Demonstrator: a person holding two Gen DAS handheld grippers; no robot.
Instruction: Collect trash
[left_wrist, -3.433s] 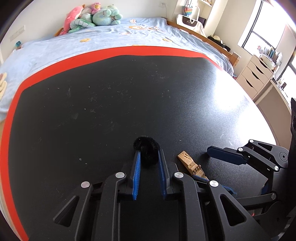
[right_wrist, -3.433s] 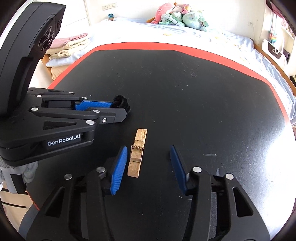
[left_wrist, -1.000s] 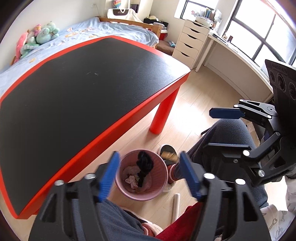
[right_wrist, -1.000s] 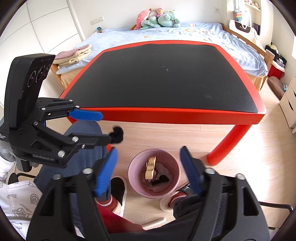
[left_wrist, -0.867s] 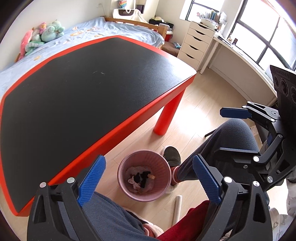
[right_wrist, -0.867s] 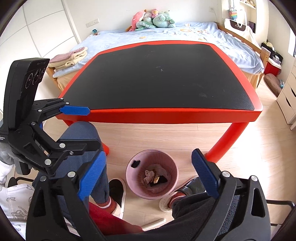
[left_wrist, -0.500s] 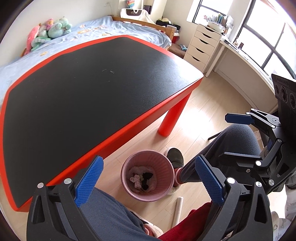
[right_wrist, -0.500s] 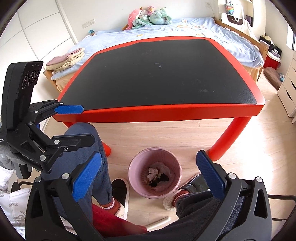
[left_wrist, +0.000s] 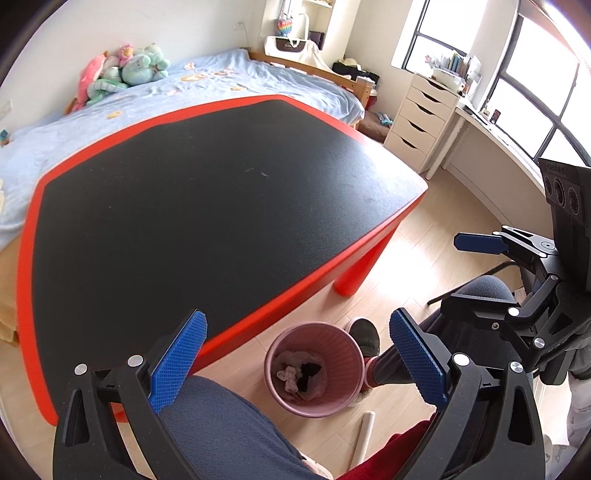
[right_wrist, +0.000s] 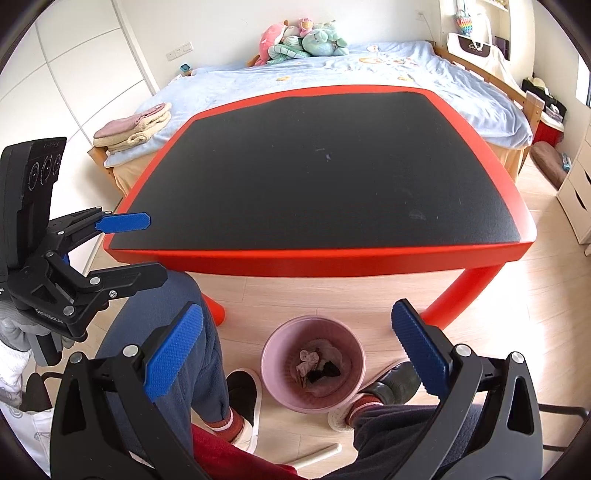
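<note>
the left hand-held gripper hangs over the person's lap with its blue-padded fingers spread wide apart, holding nothing and touching nothing. in the left wrist view the pink waste bin stands on the wooden floor below, framed between those two fingers, a little nearer the right one. inside it lies the trash: pale crumpled scraps and a dark piece beside them. the bin sits just off the front edge of the surface, a black top with a red rim, near its red leg.

the right hand-held gripper is likewise wide apart, its fingers bare, gripping nothing. in the right wrist view the same bin is centred between the fingers and lower down, on the floor between the person's two slippered feet, with the trash resting at its bottom. each gripper shows in the other's view, well apart from the bin, above a knee. a bed with plush toys stands beyond the surface.
</note>
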